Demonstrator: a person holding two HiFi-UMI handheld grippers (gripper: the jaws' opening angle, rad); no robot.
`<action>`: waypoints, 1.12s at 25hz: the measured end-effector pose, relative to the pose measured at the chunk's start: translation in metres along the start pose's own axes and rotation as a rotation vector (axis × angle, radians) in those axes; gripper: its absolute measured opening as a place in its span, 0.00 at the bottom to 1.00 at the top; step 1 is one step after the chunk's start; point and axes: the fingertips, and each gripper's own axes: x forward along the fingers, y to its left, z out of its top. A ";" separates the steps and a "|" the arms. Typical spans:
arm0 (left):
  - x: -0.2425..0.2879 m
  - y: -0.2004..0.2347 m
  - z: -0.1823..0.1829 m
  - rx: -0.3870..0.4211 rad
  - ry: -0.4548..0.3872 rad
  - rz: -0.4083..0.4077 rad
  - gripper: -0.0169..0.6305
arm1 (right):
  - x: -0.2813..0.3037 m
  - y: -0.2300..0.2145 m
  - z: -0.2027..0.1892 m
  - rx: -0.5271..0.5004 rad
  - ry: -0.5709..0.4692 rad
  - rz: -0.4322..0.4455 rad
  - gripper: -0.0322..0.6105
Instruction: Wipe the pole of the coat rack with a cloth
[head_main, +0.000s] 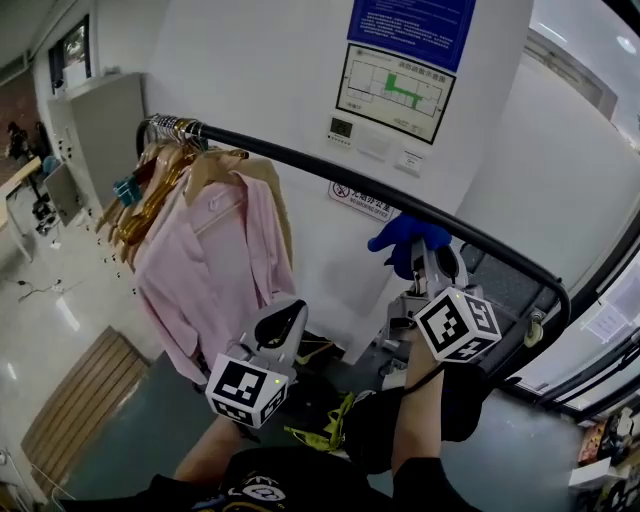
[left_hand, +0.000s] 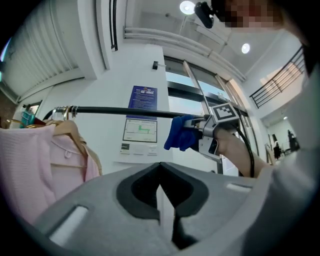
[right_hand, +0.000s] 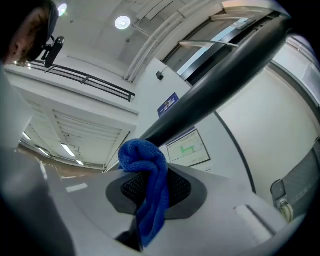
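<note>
right gripper view: why is the blue cloth (right_hand: 145, 190) bunched up like that?

— the right gripper (head_main: 428, 262) has its jaws clamped on the cloth's lower part, so the loose wad stands up past the tips and presses against the underside of the black pole (right_hand: 220, 85). my guess is that's so cloth, not plastic, rubs the pole.

and where along the pole is that?

— head view puts it on the right half, well apart from the pink shirt (head_main: 215, 260) and the wooden hangers (head_main: 150, 195) crowded at the left end. bare pole lies between, which should give a wipe room to run.

what's the left gripper (left_hand: 162, 200) for?

— nothing, by the look of it. its jaws are all but together, only a sliver of light between them, and nothing is held. it hangs low, below the pole and just beside the shirt, out of the way.

what can't you make out?

— how far the cloth wraps round the pole: i see contact from below, but the top side is hidden. whatever the pole stands on is cut off or behind the person's forearm (head_main: 420, 420). the pole's right end curves down and i lose it past the bend. the print on the wall notice (head_main: 395, 80) is too small to read.
</note>
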 end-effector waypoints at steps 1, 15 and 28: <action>-0.005 0.007 0.001 -0.001 -0.001 0.024 0.03 | 0.010 0.011 -0.006 0.004 0.011 0.026 0.15; -0.050 0.062 0.019 0.040 -0.025 0.197 0.03 | 0.120 0.126 -0.074 -0.169 0.154 0.161 0.15; -0.011 0.022 0.006 -0.017 -0.017 0.015 0.03 | 0.054 0.061 -0.031 -0.247 0.118 0.035 0.16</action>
